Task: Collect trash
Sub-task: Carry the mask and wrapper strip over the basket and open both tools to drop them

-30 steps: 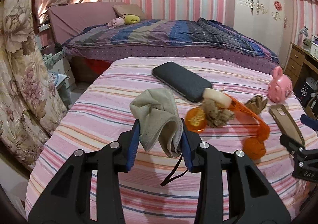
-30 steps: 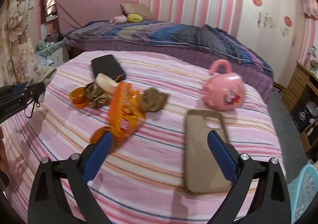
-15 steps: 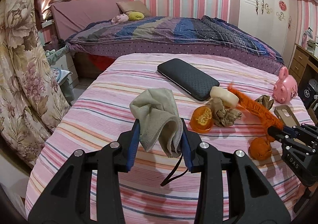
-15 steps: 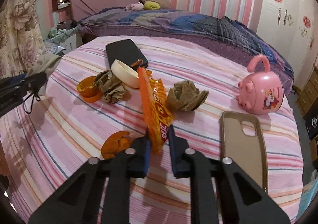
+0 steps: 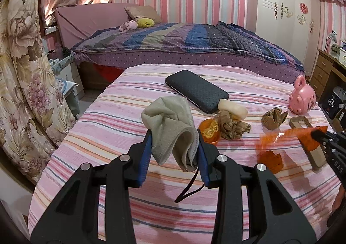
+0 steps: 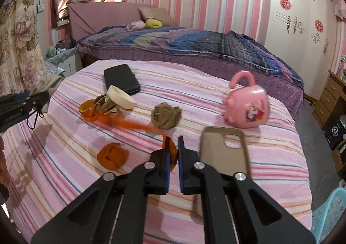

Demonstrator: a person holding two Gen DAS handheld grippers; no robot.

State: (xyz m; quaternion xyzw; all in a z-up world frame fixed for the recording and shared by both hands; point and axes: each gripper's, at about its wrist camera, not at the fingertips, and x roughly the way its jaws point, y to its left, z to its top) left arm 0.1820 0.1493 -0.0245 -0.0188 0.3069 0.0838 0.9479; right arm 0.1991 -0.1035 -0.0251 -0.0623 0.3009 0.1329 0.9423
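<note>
Between the right claw (image 6: 173,153), the orange wrapper (image 6: 138,125) trails leftward.

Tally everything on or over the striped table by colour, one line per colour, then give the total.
Orange: 3 – wrapper, peel cup, peel
Brown: 2 – paper wad, second paper wad
Pink: 1 – mug
Black: 1 – case
Cream: 1 – ring
Tan: 1 – phone cover
Grey: 1 – cloth
Total: 10
</note>
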